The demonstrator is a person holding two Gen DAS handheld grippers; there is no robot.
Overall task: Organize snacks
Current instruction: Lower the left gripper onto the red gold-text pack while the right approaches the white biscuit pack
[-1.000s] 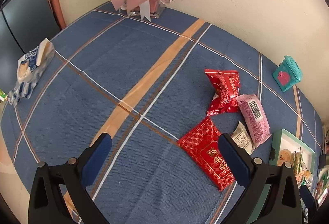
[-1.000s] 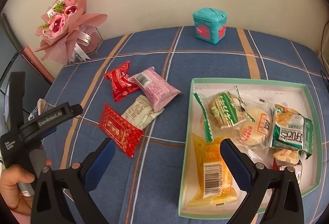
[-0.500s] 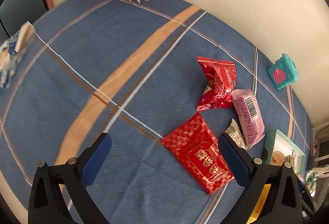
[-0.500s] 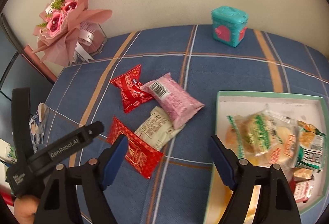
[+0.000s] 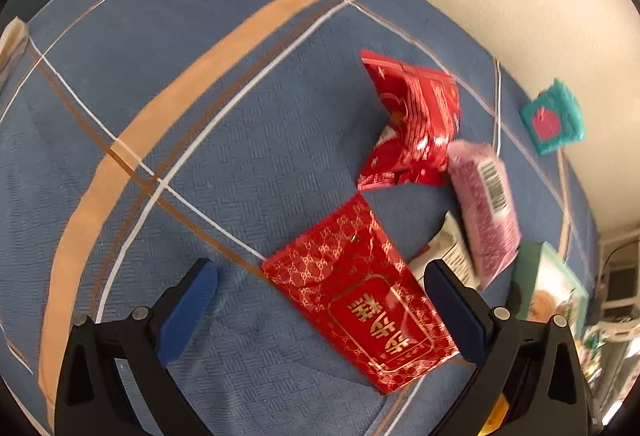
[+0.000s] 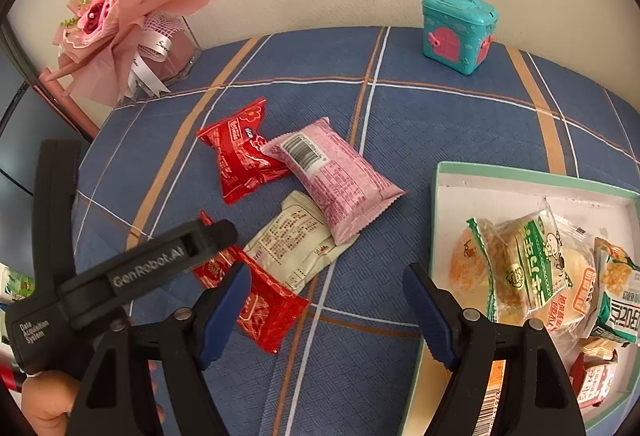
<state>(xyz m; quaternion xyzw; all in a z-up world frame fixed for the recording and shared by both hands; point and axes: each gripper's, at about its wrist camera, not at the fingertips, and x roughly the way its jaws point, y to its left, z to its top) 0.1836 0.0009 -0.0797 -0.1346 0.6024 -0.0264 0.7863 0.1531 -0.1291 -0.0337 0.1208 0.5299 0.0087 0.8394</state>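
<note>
Several loose snacks lie on the blue plaid cloth: a flat red packet with gold print, a puffed red packet, a pink packet and a cream packet. My left gripper is open, its jaws on either side of the flat red packet, just above it. My right gripper is open and empty over bare cloth between the snacks and a green-rimmed white tray holding several snacks.
A teal toy house stands at the back by the wall. A pink bouquet in a glass holder stands at the back left. The left gripper's body crosses the right wrist view's lower left.
My left gripper has moved forward and down until the flat red packet lies between its jaws. My right gripper has swung left, away from over the tray, toward the loose snacks.
</note>
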